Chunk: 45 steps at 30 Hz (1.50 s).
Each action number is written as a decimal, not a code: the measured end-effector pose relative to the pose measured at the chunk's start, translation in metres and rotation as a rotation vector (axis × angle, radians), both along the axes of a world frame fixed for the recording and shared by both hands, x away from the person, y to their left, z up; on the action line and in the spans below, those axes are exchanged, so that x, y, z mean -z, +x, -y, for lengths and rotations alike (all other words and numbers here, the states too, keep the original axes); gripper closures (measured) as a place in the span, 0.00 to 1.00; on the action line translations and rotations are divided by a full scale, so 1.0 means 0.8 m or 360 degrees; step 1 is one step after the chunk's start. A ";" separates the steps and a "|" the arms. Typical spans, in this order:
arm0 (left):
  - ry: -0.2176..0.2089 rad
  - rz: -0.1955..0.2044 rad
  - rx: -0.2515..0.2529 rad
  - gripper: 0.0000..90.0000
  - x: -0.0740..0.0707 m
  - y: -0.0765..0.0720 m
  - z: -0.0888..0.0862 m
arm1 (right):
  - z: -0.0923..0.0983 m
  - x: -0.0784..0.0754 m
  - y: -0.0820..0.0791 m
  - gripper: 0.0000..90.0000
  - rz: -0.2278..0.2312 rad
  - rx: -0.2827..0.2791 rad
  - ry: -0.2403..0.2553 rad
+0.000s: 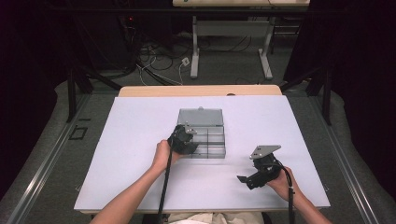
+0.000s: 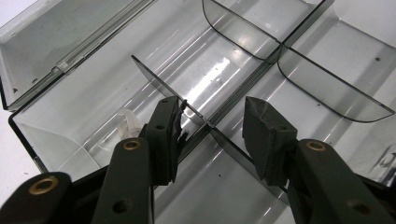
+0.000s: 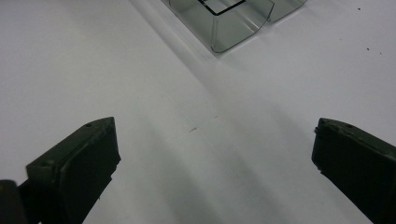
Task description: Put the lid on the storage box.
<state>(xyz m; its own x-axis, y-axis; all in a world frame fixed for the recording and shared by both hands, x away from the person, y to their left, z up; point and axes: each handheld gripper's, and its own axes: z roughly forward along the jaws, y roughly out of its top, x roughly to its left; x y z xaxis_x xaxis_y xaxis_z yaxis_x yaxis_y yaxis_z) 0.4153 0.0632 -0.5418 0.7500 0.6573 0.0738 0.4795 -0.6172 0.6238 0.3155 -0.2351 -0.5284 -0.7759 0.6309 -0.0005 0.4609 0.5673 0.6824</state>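
Left gripper (image 2: 212, 126) lowered into an open clear plastic organiser box (image 2: 70, 126), its two black jaws straddling a thin smoky divider (image 2: 163, 86); one pad lies against the divider, the other stands off it. Further curved dividers (image 2: 327, 88) partition the compartments beyond. Hinged lid (image 2: 56, 37) lies open at upper left

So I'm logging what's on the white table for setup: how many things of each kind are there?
Clear plastic compartment box, lid open: 1
Hand-held tongs: 2, the left tongs inside the box astride a divider, the right tongs open above the bare table
Total: 3
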 end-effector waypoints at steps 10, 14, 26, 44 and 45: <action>0.0003 0.0002 0.0014 0.63 0.000 0.000 -0.001 | -0.003 0.005 0.012 0.00 -0.0010 0.0013 0.0002; 0.0003 0.0002 0.0015 0.63 0.000 0.000 -0.001 | -0.003 0.005 0.018 0.00 -0.0002 0.0021 0.0015; 0.0004 0.0013 0.0018 0.63 0.000 -0.001 -0.001 | -0.007 0.005 0.037 0.01 0.0011 0.0051 0.0031; 0.0001 0.0024 0.0016 0.64 0.001 -0.002 -0.001 | -0.024 0.003 0.093 0.02 0.0041 0.0143 0.0033; 0.0004 0.0027 0.0017 0.64 0.001 -0.002 -0.001 | -0.025 0.003 0.096 0.02 0.0050 0.0147 0.0031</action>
